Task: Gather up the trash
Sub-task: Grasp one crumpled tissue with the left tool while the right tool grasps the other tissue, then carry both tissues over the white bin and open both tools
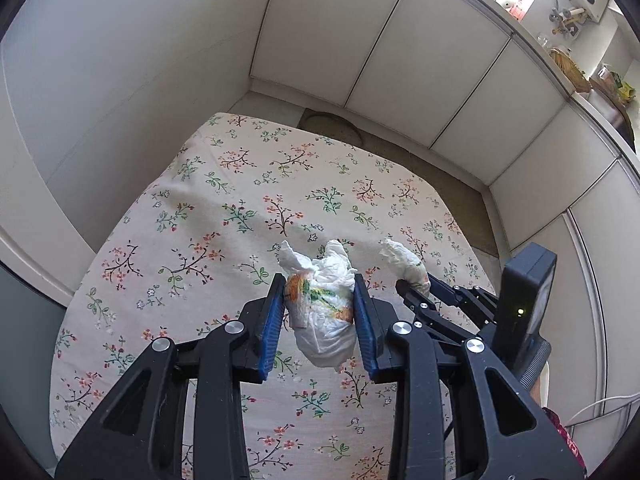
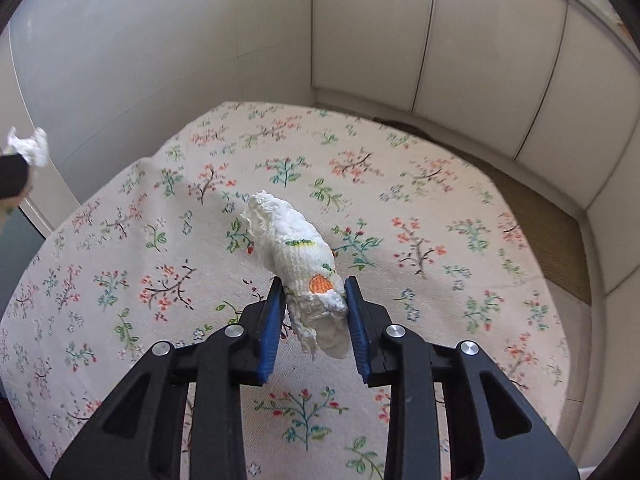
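My left gripper is shut on a crumpled white paper napkin with orange and green print, held above the floral tablecloth. Its blue pads press both sides of the wad. My right gripper is shut on a second rolled white napkin with an orange spot, which sticks out past the fingertips. In the left wrist view the right gripper shows at the right with that second napkin in its tips. The left gripper's napkin peeks in at the right wrist view's left edge.
The table stands in a corner of white cabinet fronts. A brown floor strip runs along the table's right side. A counter with a basket and clutter lies at upper right. A white cable hangs by the cabinets.
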Demonstrator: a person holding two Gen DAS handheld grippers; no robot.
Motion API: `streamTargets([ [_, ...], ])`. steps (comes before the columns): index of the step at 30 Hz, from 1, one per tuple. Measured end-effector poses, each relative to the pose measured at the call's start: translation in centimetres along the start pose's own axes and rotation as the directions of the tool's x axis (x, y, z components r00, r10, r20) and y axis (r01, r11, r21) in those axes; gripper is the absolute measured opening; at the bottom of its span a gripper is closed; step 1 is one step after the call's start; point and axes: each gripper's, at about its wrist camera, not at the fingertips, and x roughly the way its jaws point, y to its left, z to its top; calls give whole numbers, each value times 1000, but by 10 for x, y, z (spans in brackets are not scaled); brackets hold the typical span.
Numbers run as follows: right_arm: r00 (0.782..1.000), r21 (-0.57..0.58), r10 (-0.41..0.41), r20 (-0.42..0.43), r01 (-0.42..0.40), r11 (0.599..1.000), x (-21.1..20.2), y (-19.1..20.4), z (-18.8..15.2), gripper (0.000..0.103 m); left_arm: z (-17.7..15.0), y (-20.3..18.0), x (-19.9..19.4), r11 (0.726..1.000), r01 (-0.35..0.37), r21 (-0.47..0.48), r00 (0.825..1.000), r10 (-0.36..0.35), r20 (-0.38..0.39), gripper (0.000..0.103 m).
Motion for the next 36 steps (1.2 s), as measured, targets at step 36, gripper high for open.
streamTargets([
  [36,854,441,-511,95,424,791,-270,-98,-114,31,-58,-159,-64,940,119,319,976,-169,136,32],
])
